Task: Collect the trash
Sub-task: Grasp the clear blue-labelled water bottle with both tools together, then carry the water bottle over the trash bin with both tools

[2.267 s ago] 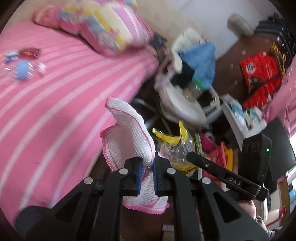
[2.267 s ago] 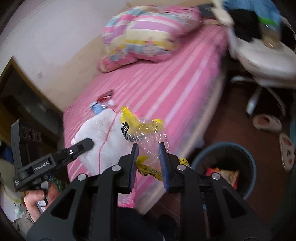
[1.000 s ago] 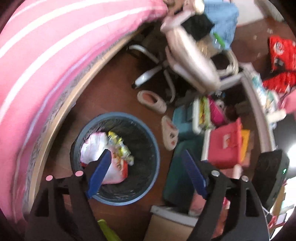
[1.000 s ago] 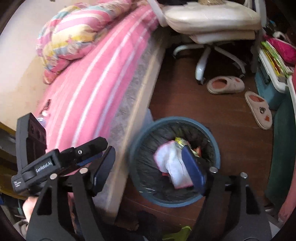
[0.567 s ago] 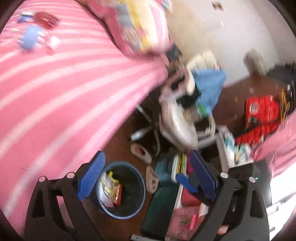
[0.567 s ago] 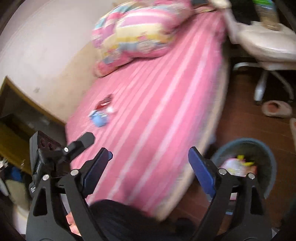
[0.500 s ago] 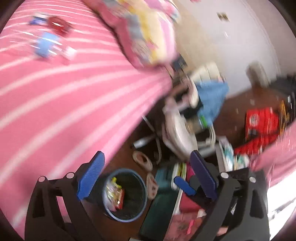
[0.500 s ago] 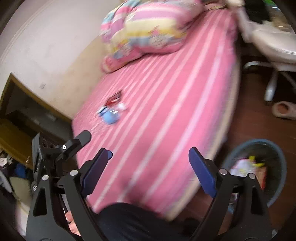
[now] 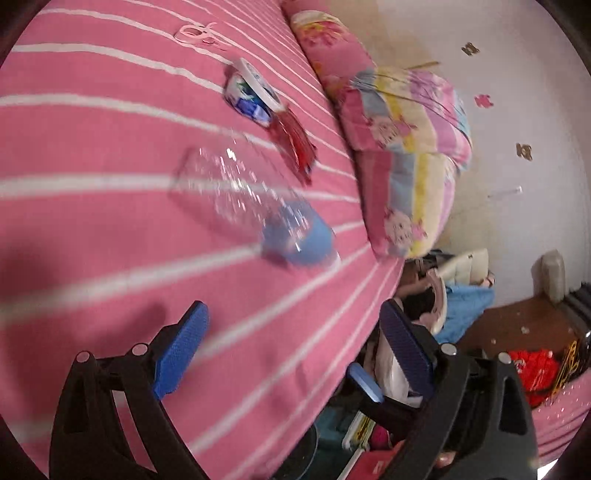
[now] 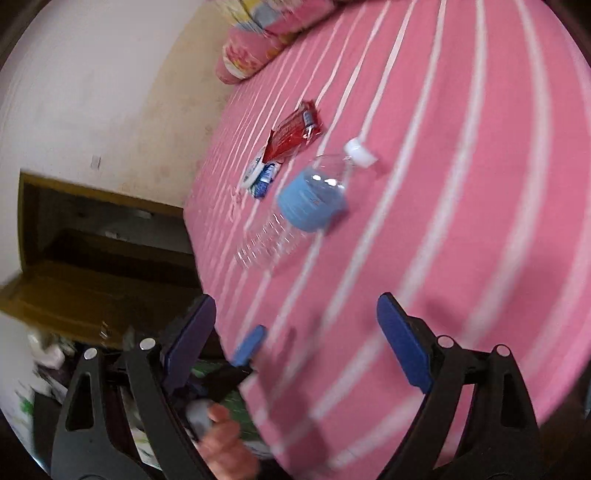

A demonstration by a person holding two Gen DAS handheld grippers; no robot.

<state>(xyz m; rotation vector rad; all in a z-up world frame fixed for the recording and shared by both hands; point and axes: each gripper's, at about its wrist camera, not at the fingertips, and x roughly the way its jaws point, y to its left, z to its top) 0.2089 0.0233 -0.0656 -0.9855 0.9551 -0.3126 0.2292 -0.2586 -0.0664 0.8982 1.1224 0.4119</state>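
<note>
A clear plastic bottle (image 9: 255, 206) with a blue label lies on the pink striped bed (image 9: 92, 147). Beyond it lie a red wrapper (image 9: 293, 142) and a small blue-and-white packet (image 9: 251, 94). My left gripper (image 9: 291, 339) is open and empty, above the bed short of the bottle. In the right wrist view the bottle (image 10: 306, 199), red wrapper (image 10: 293, 129) and packet (image 10: 260, 175) lie ahead of my right gripper (image 10: 295, 332), which is open and empty. One blue fingertip of the left gripper (image 10: 249, 345) shows at lower left there.
A folded pastel quilt (image 9: 406, 140) lies at the head of the bed. A white chair piled with clothes (image 9: 443, 295) stands past the bed's edge. A pink ribbon (image 9: 195, 33) lies far on the bed. A dark wooden cabinet (image 10: 92, 258) stands beside the bed.
Both grippers let the cloth and the wrapper go into the bin, then swung up and over the bed. The bottle and the wrappers are now close ahead.
</note>
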